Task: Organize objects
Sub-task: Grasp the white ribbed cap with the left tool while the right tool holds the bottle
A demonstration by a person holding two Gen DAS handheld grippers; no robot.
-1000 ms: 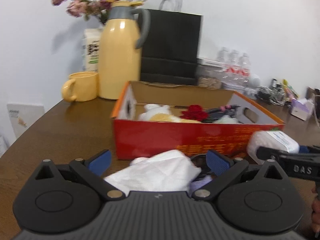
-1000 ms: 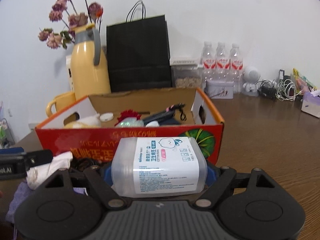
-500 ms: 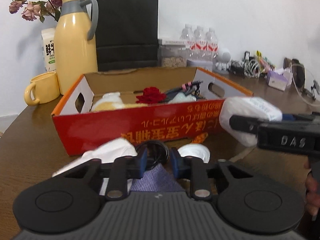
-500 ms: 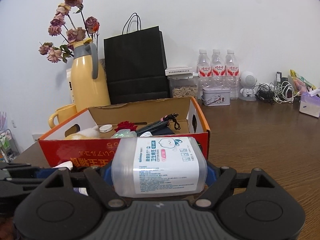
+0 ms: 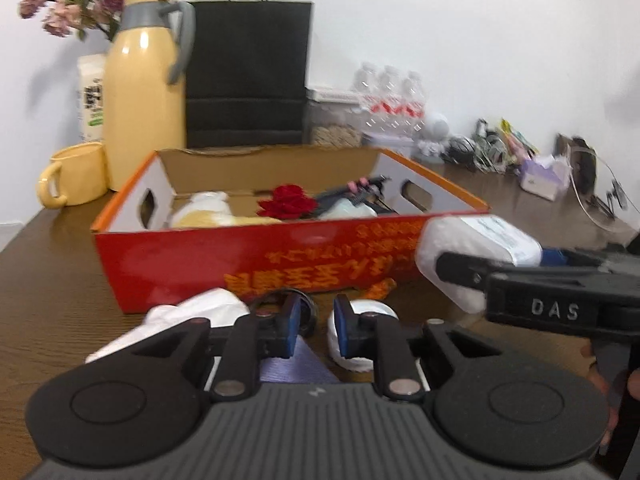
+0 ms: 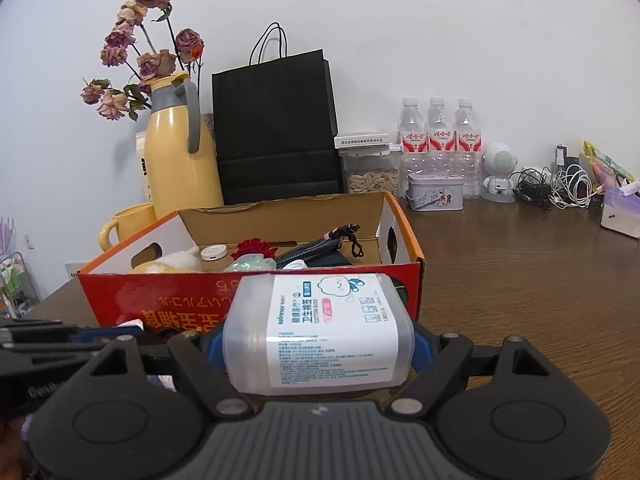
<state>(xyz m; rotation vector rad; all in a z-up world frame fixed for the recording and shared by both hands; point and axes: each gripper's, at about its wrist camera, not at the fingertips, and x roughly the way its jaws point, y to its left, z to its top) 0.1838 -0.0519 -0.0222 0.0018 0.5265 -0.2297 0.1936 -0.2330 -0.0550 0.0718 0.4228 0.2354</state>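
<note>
Nearest in the right wrist view, a translucent plastic box of cotton buds (image 6: pixel 318 334), rounded at its corners and wrapped in a white printed label, lies crosswise between the blue pads of the right gripper (image 6: pixel 318 346); the jaws stand wide and press on its two ends. In the left wrist view the left gripper (image 5: pixel 314 330) shows matte black arms and blue pads; its jaws have just been closing and now stand narrow, with a slim gap in which lilac cloth (image 5: pixel 294 366) appears below; whether the pads pinch it cannot be told. Just beyond the pads lie crumpled white tissue (image 5: pixel 196 316), a black coiled cable (image 5: pixel 280 300) and a round white disc (image 5: pixel 368 320), all on the table in front of the red cardboard box (image 5: pixel 248 258). This box, glossy red outside with orange printing and plain brown inside, has an orange rim and oval handle cut-outs; it holds a red fabric rose (image 5: pixel 286 202), a cream plush toy (image 5: pixel 202 210) and a braided dark cable (image 6: pixel 316 246). The table (image 6: pixel 520 280) is dark wood with visible grain. Behind the box stand a smooth yellow thermos jug (image 6: pixel 178 160) with a grey handle, a yellow mug (image 5: pixel 74 174), dried pink flowers (image 6: pixel 140 56), a matte black paper bag (image 6: pixel 276 128), three clear water bottles (image 6: pixel 438 132) and a tangle of cables (image 6: pixel 552 188), against a plain white wall (image 6: pixel 440 32)
</note>
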